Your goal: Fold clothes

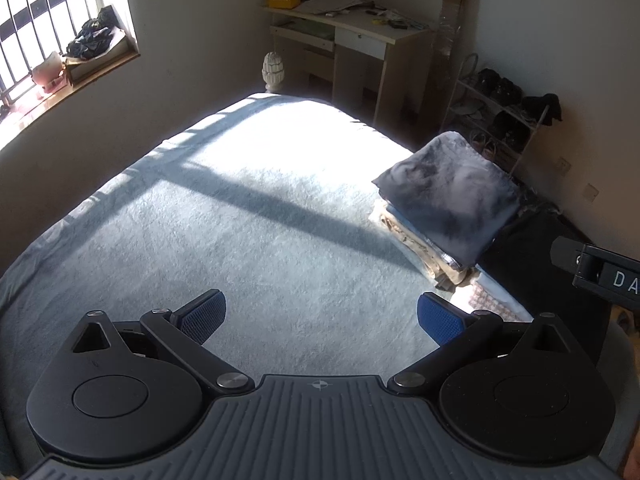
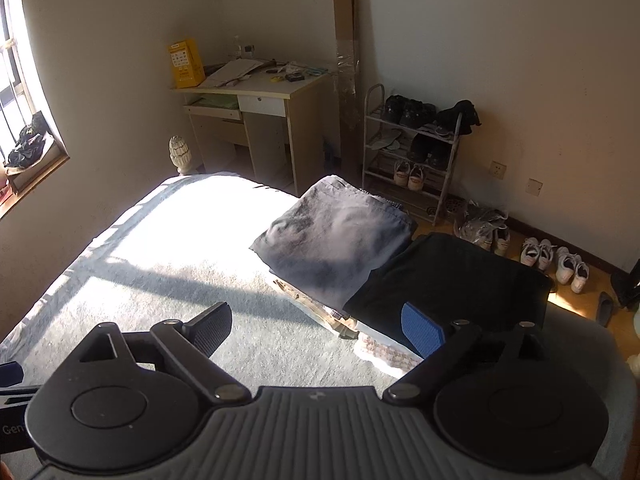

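A stack of folded clothes with a dark grey garment on top sits at the right side of the bed; it also shows in the right wrist view. A folded black garment lies beside it, nearer me, on another small pile. My left gripper is open and empty above the bare bed cover. My right gripper is open and empty, its right pad just in front of the black garment. Part of the right gripper shows at the right edge of the left wrist view.
A desk with a yellow box stands beyond the bed's far end. A shoe rack and loose shoes are on the floor at right. A window is at left, and a white ornament stands at the bed's far corner.
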`<state>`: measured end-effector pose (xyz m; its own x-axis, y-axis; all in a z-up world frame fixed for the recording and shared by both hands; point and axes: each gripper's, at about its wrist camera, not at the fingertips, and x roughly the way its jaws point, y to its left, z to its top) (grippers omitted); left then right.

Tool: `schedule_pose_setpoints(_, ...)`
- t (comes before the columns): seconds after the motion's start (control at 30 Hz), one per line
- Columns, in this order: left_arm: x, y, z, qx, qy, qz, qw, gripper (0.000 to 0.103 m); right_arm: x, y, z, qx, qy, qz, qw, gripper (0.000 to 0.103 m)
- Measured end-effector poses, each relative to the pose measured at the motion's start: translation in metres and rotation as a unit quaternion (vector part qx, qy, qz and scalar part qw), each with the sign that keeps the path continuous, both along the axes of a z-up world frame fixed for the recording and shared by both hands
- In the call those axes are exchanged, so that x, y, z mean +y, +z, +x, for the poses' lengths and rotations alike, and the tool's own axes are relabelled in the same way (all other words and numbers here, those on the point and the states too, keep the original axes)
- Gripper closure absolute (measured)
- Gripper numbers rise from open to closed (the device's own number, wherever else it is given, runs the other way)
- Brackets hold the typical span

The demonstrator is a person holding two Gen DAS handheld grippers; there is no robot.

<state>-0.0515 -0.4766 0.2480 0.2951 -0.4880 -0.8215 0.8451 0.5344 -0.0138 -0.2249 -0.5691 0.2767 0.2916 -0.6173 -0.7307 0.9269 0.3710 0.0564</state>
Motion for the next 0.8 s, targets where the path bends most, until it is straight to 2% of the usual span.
schedule_pose_setpoints(0.13, -0.005, 0.001, 0.001, -0.021, -0.006, 0.002, 0.9998, 0.000, 0.005, 0.002, 0.006, 0.010, 0.008, -0.023, 1.000, 0.004)
schedule_pose_setpoints(0.27, -0.008, -0.001, 0.003, -0.018, -0.006, 0.004, 0.9998, 0.000, 0.013, 0.003, 0.012, 0.041, 0.008, -0.072, 0.997, 0.000)
schedule_pose_setpoints(0.53, -0.007, -0.007, 0.010, 0.009, 0.004, 0.010, 0.9999, 0.000, 0.023, 0.000, 0.024, 0.061, 0.032, -0.099, 0.993, 0.000)
schedule_pose_setpoints(0.7, -0.005, -0.005, 0.013, 0.008, 0.009, 0.009, 0.9999, 0.000, 0.029, -0.002, 0.031, 0.074, 0.046, -0.116, 0.989, 0.000)
schedule_pose_setpoints(0.8, -0.004, -0.005, 0.015, 0.007, 0.014, 0.010, 0.9998, 0.000, 0.027, -0.001, 0.030, 0.080, 0.033, -0.118, 0.989, 0.000)
